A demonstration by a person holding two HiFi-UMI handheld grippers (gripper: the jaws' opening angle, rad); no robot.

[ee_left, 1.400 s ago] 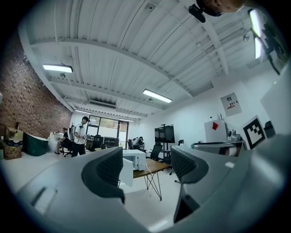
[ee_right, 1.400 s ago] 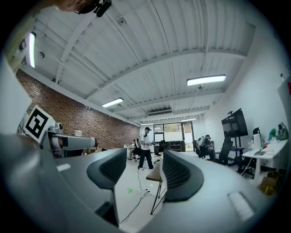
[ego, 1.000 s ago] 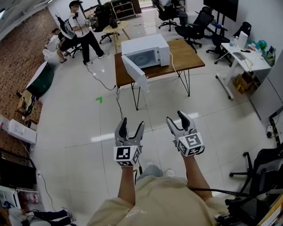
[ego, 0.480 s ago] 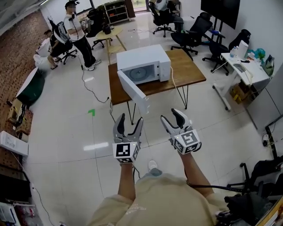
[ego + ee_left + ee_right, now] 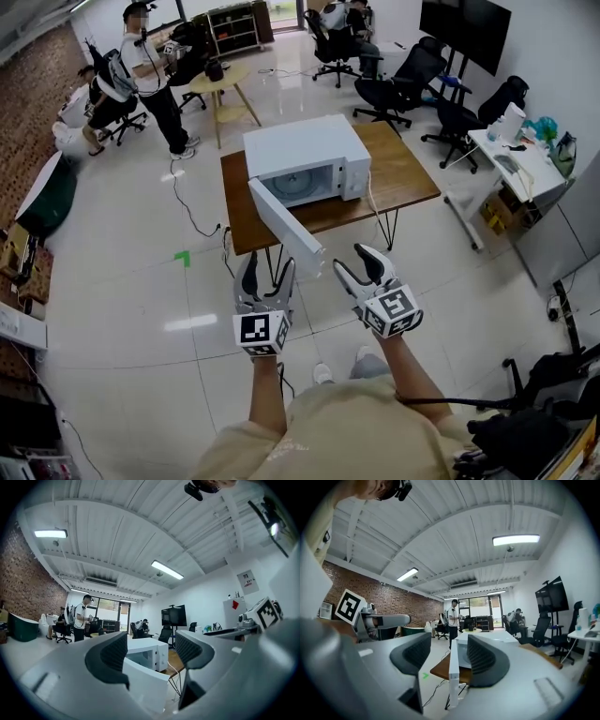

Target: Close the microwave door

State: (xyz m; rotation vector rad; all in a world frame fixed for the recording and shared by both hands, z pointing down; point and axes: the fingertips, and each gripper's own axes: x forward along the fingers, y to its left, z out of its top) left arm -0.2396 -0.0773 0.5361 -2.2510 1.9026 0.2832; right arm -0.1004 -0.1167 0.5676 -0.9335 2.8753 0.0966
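Observation:
A white microwave (image 5: 314,150) stands on a brown table (image 5: 403,178). Its door (image 5: 286,228) hangs open, swung out over the table's near edge towards me. Both grippers are held in the air over the floor, short of the door and touching nothing. My left gripper (image 5: 268,265) is just below the door's free end, jaws apart and empty. My right gripper (image 5: 356,260) sits to the right of the door, its jaws also apart with a narrower gap. In the left gripper view the door (image 5: 145,686) shows between the jaws. The right gripper view has the door (image 5: 453,677) edge-on.
A standing person (image 5: 150,66) and a seated person are at the back left near a small round table (image 5: 225,84). Black office chairs (image 5: 403,80) stand behind the microwave table. A white desk (image 5: 520,155) is at the right. A cable (image 5: 192,211) trails across the tiled floor.
I have walked forward: the microwave and table are nearer, and both grippers are now close to the open door. The jaw gaps look the same.

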